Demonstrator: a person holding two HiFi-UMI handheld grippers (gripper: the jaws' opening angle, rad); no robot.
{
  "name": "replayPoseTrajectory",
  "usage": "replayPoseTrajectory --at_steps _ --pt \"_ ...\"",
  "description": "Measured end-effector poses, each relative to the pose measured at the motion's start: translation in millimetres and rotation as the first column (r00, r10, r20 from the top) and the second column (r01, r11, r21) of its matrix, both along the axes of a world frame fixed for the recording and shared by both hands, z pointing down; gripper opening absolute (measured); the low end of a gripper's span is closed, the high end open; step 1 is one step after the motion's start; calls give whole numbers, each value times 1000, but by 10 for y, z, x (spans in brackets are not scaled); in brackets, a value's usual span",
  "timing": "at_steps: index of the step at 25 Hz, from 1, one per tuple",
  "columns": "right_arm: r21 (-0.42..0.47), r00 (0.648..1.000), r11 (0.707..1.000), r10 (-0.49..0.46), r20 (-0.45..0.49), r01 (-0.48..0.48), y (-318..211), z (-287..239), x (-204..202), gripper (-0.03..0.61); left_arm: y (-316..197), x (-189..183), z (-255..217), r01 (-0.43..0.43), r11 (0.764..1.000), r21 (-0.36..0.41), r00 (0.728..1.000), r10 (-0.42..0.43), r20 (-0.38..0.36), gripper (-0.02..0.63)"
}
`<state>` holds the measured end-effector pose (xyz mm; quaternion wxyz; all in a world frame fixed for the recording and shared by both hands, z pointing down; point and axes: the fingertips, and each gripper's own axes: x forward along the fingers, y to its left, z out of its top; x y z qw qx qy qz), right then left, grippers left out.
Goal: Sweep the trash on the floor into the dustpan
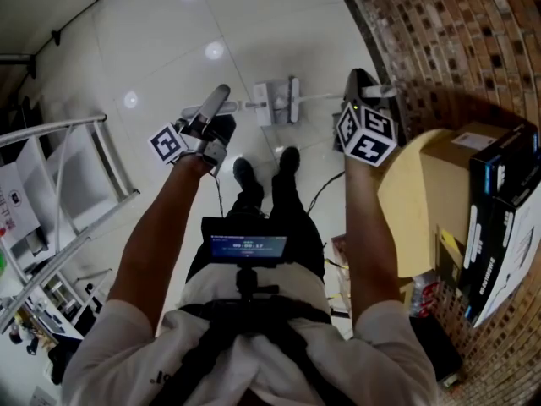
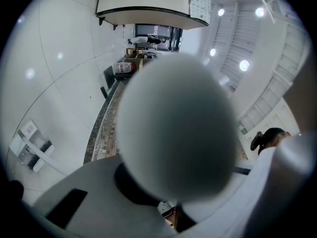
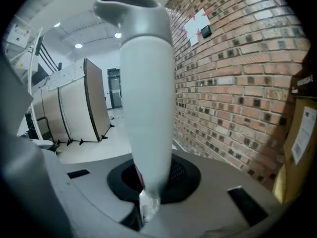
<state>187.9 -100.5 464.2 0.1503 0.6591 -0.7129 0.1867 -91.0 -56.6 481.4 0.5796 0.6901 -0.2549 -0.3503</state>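
Twice over, shows a firm hold on a handle. On the left: clamps a grey handle [image 2: 176, 128] with the left gripper [image 1: 210, 125], fingers [image 2: 99, 187] drawn fully in against it, no gap on either side. Fills most of the left gripper view with that handle's rounded, blurred end, jutting out past the fingertips. On the right: pinches a pale tapered handle [image 3: 146, 93] with the right gripper [image 3: 148, 200], fingers all but together, closed on the handle's narrow foot. Stands up from between those fingers, widens, then ends in a hooked cap well beyond the fingertips.

Places what looks like the white dustpan [image 1: 275, 101] on the tiled floor [image 1: 169, 41], ahead of both pairs of fingers and roughly between them, apart from each. Runs a thin pole [image 1: 325, 97] from it toward the right fingers; cannot tell where that pole ends.

Just to the right of the right fingers: a brick wall [image 1: 456, 32], with cardboard boxes [image 1: 448, 172] and black boxes [image 1: 500, 193] beside it, back from the fingertips toward the person. Well off to the left of the left fingers: a white metal frame [image 1: 110, 163]. Behind both pairs of fingers, on the floor: two black shoes [image 1: 245, 176], side by side.
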Motion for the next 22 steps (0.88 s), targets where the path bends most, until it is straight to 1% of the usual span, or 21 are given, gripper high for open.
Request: replayPoseTrajectory --at_steps 5,9,13,17,22 --pt "-2 999 1000 17 -41 -17 67 -114 33 21 -1 -70 12 3 1000 1 1000 -3 -22 3" --pt "-21 997 999 41 -63 -42 219 -149 147 21 -21 -134 21 26 1000 8 999 -25 -44 3" --pt "-33 994 997 65 -90 -68 410 -178 312 21 -70 -134 -39 39 999 33 994 -35 -105 5" --pt "-24 990 996 78 -117 -81 492 -291 432 21 -146 -22 -119 16 998 55 992 -8 -129 8" --pt "-25 987 994 101 -128 -105 588 -359 522 21 -245 105 -182 -23 997 67 992 31 -123 11"
